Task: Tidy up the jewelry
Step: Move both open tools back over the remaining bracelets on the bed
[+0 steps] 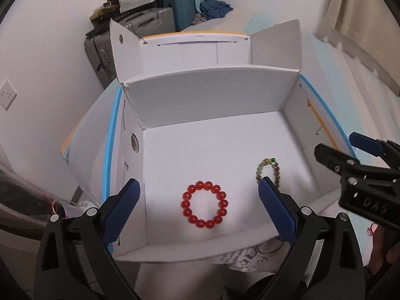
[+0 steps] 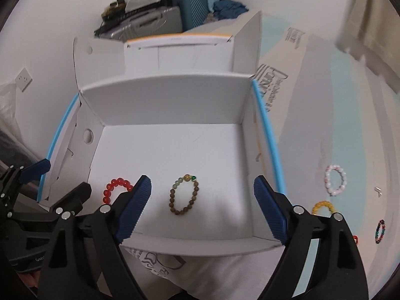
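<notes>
From the left wrist camera, the left tool [image 1: 200, 200] hangs over the near edge of an open white cardboard box [image 1: 215, 97], its two blue ribbed pads spread wide with nothing between them. On the box floor, a bracelet of round glossy red beads [image 1: 204, 204] lies flat in a closed ring, framed between the pads. Just right of it lies a bracelet of brown wooden beads with pale green beads and one dark green bead [image 1: 268, 169]; its lower part is hidden behind the right-hand pad. The right tool [image 1: 350, 155] reaches in from the right edge, above the box's right wall; from this side I cannot tell how far it is spread. Grey and teal suitcases [image 1: 160, 17] stand stacked against the far wall.

From the right wrist camera, the right tool [image 2: 202, 195] is also spread wide and holds nothing. The brown bracelet [image 2: 184, 194] lies on the box [image 2: 165, 100] floor between its pads, apart from both. The red bracelet [image 2: 115, 188] sits to its left, partly covered by the left-hand pad. The left tool [image 2: 50, 182] shows at the left edge. Outside the box, on the pale blue-and-white surface to the right, lie a pink-and-white beaded bracelet [image 2: 335, 179], a yellow beaded bracelet [image 2: 323, 207] and a dark multicoloured beaded bracelet [image 2: 380, 231], all well apart from the box.
</notes>
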